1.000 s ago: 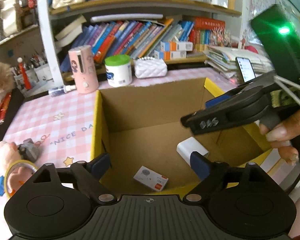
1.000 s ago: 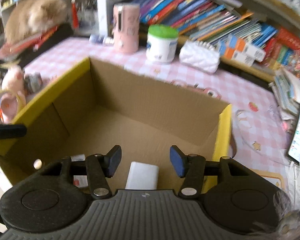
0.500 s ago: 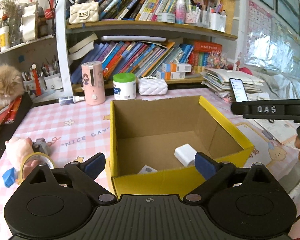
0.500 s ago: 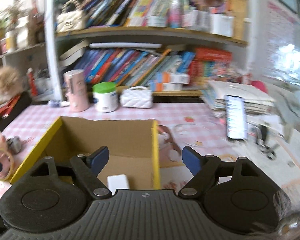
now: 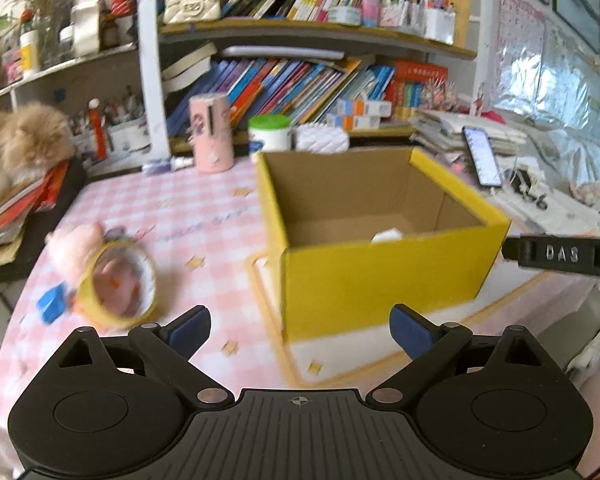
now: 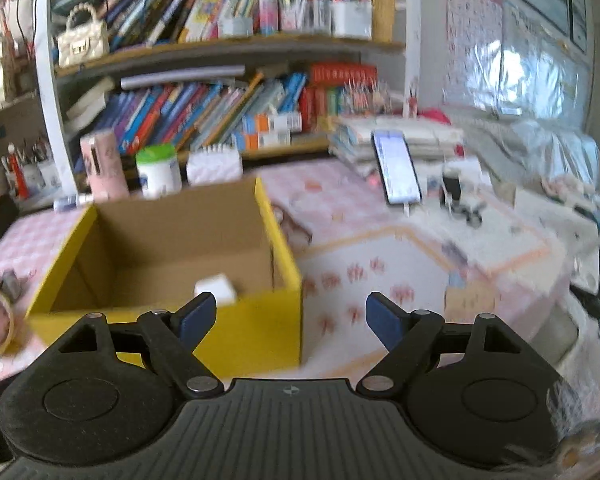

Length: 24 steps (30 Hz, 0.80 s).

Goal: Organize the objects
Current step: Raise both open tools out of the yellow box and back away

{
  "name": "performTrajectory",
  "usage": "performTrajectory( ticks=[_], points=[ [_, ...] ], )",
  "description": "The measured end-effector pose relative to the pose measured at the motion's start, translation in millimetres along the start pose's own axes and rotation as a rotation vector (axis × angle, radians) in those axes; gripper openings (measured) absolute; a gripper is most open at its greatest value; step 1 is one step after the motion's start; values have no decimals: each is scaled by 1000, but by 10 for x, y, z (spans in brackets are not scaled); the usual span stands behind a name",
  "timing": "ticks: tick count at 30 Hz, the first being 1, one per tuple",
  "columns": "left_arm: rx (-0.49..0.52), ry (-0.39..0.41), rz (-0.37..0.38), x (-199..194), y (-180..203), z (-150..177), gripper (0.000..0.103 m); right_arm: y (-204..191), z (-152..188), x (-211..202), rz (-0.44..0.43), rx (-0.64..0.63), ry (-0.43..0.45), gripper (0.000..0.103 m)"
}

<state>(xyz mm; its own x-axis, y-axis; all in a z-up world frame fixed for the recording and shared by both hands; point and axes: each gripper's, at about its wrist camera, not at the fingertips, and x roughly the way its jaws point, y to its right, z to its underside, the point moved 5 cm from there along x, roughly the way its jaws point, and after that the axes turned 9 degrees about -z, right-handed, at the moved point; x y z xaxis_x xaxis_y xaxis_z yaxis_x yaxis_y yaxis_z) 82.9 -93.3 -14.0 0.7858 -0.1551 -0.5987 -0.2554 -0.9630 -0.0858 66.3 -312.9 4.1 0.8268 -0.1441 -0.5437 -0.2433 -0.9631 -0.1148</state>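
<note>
A yellow cardboard box (image 5: 380,280) stands open on the pink checked table; it also shows in the right wrist view (image 6: 244,320). A white block (image 5: 387,236) lies inside it, and shows in the right wrist view (image 6: 216,288) too. A yellow tape roll (image 5: 118,284), a pink plush toy (image 5: 76,244) and a small blue block (image 5: 52,303) lie left of the box. My left gripper (image 5: 300,330) is open and empty, in front of the box. My right gripper (image 6: 290,320) is open and empty, at the box's front right corner; its finger (image 5: 560,256) shows in the left wrist view.
A pink cylinder (image 5: 212,132), a green-lidded jar (image 5: 269,134) and a white quilted pouch (image 5: 322,140) stand behind the box. A phone (image 6: 396,172) leans on papers at the right. Bookshelves fill the back. A cat (image 5: 16,148) lies at the far left.
Both grippers have drawn back from inside the box toward the table's near side, and now look at the box from outside. The white block stays in the box.
</note>
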Motion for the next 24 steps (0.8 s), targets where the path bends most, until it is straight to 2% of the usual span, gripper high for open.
performTrajectory(
  ticks=[6,11,19,24],
  points=[
    [-5,-71,-39,-80,-229,348,98,-245,499,-90,12,-1,-111,81],
    [-19,-111,-60,-184,-416,567,98,-544,769,-215,-14,-83,-141,83],
    [-34,-151,-91,-356,-693,850,98,-999,1050,-356,-112,-156,-205,87],
    [-62,-168,-129,-455,-908,972,98,-1206,1222,-346,-165,-160,-290,87]
  ],
)
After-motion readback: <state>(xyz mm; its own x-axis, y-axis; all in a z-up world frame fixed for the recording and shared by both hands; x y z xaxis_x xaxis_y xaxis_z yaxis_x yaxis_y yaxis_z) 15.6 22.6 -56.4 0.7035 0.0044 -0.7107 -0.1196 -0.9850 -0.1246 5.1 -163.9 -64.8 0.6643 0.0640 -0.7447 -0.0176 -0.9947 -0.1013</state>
